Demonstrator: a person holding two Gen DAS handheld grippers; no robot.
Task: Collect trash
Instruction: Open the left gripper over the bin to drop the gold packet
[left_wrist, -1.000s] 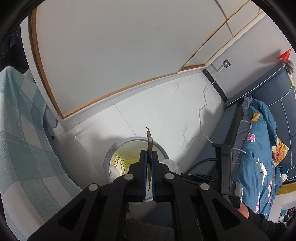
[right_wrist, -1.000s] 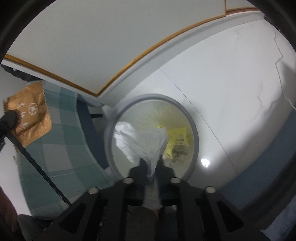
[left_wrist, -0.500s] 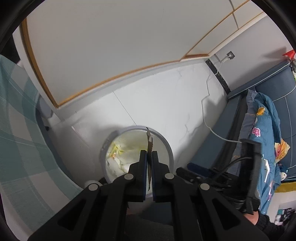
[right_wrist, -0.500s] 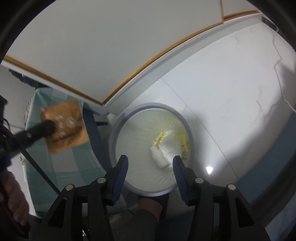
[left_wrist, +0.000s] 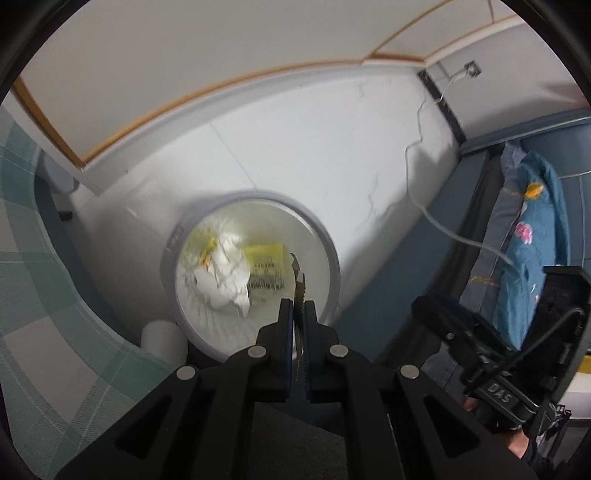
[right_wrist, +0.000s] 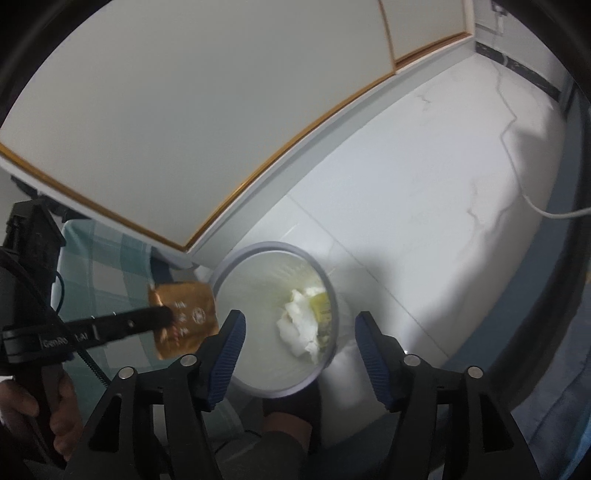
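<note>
Wrapper (right_wrist: 183, 317) pinched flat in left gripper (left_wrist: 299, 314), over bin (left_wrist: 328, 236)
Right gripper (right_wrist: 299, 354) opening, nothing between its jaws, crumpled tissue (right_wrist: 299, 325) in the bin below it

From my feed, the floor (left_wrist: 303, 155) reads as glossy white marble-look tile with thin grey veins and a bright glare spot. The bin (left_wrist: 332, 266) looks like smooth matt grey plastic with a thin translucent liner; inside, I see crumpled white paper (left_wrist: 225, 280) and a shiny yellow printed wrapper (left_wrist: 266, 258). The brown packet (right_wrist: 184, 317) looks like glossy foil. My gripper pads (right_wrist: 229, 350) are ribbed blue rubber on matt black plastic arms with bright metal screws. A checked green cloth (left_wrist: 33, 295) looks soft and matt.
</note>
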